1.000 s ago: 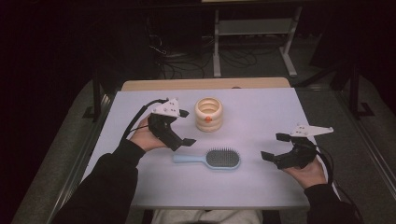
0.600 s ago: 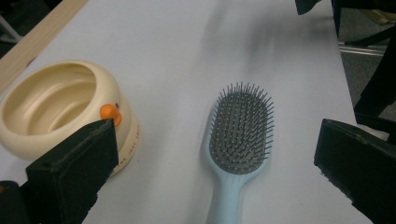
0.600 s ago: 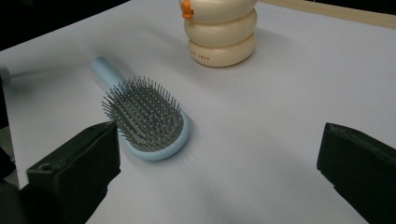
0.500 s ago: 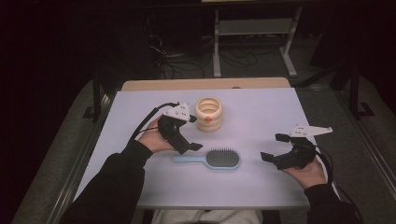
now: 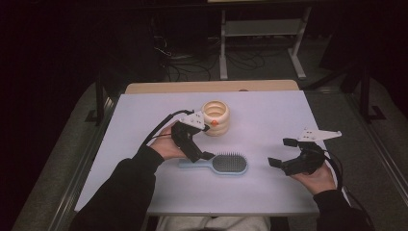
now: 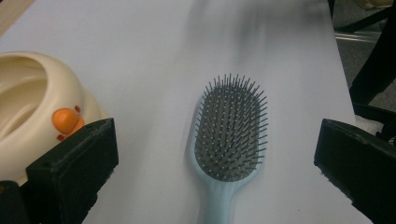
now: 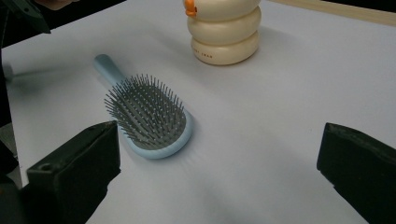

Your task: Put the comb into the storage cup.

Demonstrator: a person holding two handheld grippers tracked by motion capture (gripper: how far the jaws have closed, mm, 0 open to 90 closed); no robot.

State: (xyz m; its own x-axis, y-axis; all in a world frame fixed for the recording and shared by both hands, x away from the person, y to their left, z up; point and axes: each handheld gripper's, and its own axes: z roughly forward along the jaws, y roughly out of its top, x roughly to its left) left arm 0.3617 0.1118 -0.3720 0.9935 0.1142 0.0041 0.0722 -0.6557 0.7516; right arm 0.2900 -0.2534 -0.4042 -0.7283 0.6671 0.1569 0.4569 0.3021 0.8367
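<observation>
A: From above: hairbrush (image 5: 219, 164) flat mid-table (image 5: 269, 115), bare room toward the edges. Left gripper (image 5: 204, 142) over its handle, right gripper (image 5: 279, 151) apart.

B: Left gripper view: jaws wide, brush between, cream pot (image 6: 32, 102) beside. Right gripper view: jaws spread too.

A hairbrush (image 5: 219, 164) lay on the table (image 5: 269, 120) near its middle, handle toward the left edge; a ringed cup (image 5: 216, 118) stood just behind it.
</observation>
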